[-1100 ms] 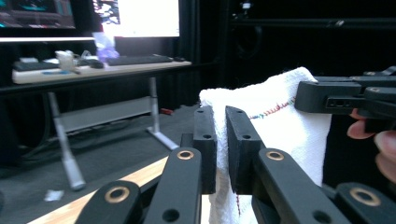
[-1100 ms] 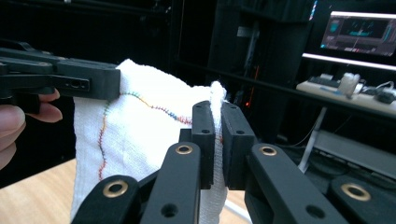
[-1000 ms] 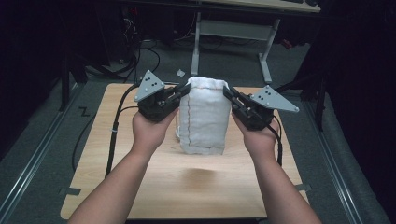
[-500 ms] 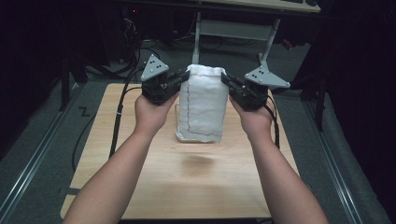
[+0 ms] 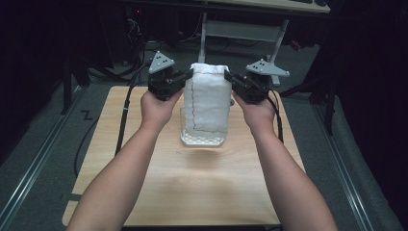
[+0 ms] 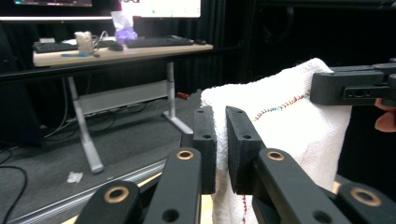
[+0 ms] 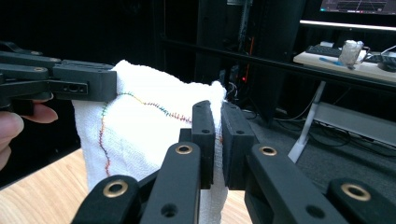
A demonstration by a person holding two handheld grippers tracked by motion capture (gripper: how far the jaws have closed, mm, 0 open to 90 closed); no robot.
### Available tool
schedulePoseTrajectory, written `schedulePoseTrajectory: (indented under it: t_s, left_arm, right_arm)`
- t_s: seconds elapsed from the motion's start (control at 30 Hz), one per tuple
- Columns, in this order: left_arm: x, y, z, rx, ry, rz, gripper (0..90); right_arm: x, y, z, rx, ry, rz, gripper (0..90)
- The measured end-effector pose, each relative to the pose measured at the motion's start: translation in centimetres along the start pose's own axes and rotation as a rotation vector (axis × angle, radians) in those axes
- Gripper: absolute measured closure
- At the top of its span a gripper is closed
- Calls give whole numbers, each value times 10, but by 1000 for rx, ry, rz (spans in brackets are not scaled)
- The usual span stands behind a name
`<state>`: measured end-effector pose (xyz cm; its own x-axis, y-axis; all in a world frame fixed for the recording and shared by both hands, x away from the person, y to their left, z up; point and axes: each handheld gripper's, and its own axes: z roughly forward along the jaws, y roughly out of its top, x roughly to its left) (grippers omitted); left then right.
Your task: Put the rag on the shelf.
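Towel (image 5: 208, 103): white terry cloth with a multicoloured stitched hem. You hold it stretched by its two top corners so that it hangs as a flat panel above the tabletop (image 5: 144, 183).
Position: over the far middle of the tabletop. Its lower edge hangs in front of a white perforated basket (image 5: 202, 140); whether it touches the basket cannot be told.
Handling: judge it light, soft and limp. It will sag or fold wherever you leave it unsupported. It is not fragile and the pile grips well, so slipping is unlikely.
Grip point: take it at the hemmed corners, where the doubled cloth gives the fingers more to bite on. Keep the top edge taut between both hands.
Left gripper (image 6: 220, 149): fingers nearly closed, with a narrow gap, pinching the towel's top left corner.
Right gripper (image 7: 217, 144): fingers nearly closed, clamped on the top right corner; cloth shows between the pads.
Hands: each gripper is held level, facing inward toward the other.
Surroundings: a desk (image 6: 116, 51) with keyboards stands well beyond the tabletop.
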<state>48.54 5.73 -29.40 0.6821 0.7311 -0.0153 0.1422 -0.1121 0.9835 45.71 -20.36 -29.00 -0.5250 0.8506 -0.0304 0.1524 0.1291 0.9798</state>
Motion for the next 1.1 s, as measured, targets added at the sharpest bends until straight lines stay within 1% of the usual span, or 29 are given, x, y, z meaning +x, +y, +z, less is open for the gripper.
schedulePoseTrajectory:
  t_s: [0.03,0.1,0.2,0.27,0.33,0.37,0.4,0.43,0.5,0.53,0.63,0.7,0.73,0.77,0.83,0.9,0.97,1.03,1.1]
  left_arm:
    - [1,0,2,3,1,-4,833]
    - [5,1,6,9,-2,1,833]
    - [10,2,11,27,-16,7,833]
    - [12,2,15,36,-8,22,833]
    - [16,1,19,38,-2,12,832]
    - [17,1,21,37,2,7,832]
    - [20,1,23,41,6,2,832]
    - [23,0,25,45,5,-9,832]
    - [29,-1,30,53,11,-45,832]
    - [31,-2,33,61,14,-54,831]
    - [35,-7,41,82,21,-74,829]
    - [37,-11,47,101,19,-88,825]
    - [37,-14,51,118,20,-94,824]
    - [37,-17,54,139,21,-95,822]
    - [38,-23,60,172,34,-83,815]
    - [40,-27,64,193,50,-91,804]
    - [41,-29,66,200,60,-92,806]
    - [42,-29,66,197,72,-84,815]
    - [44,-29,67,197,82,-92,819]
  right_arm:
    - [-2,-1,4,4,-3,2,856]
    - [-4,-1,6,5,-2,5,856]
    - [-9,-2,12,3,11,29,856]
    - [-12,-3,15,1,12,31,856]
    - [-15,-4,21,4,15,39,856]
    - [-19,-6,28,9,17,45,856]
    - [-19,-6,28,9,17,45,856]
    - [-20,-7,31,12,20,54,855]
    - [-24,-9,38,15,28,78,855]
    - [-25,-10,41,16,29,82,855]
    - [-26,-12,50,37,8,54,855]
    - [-30,-14,54,54,2,54,855]
    - [-32,-16,56,62,2,61,854]
    - [-34,-17,58,71,2,71,854]
    - [-36,-23,62,98,-3,76,852]
    - [-38,-29,67,124,-8,78,852]
    - [-40,-32,69,130,0,81,852]
    - [-40,-34,72,129,-4,79,853]
    - [-39,-33,75,130,0,78,852]
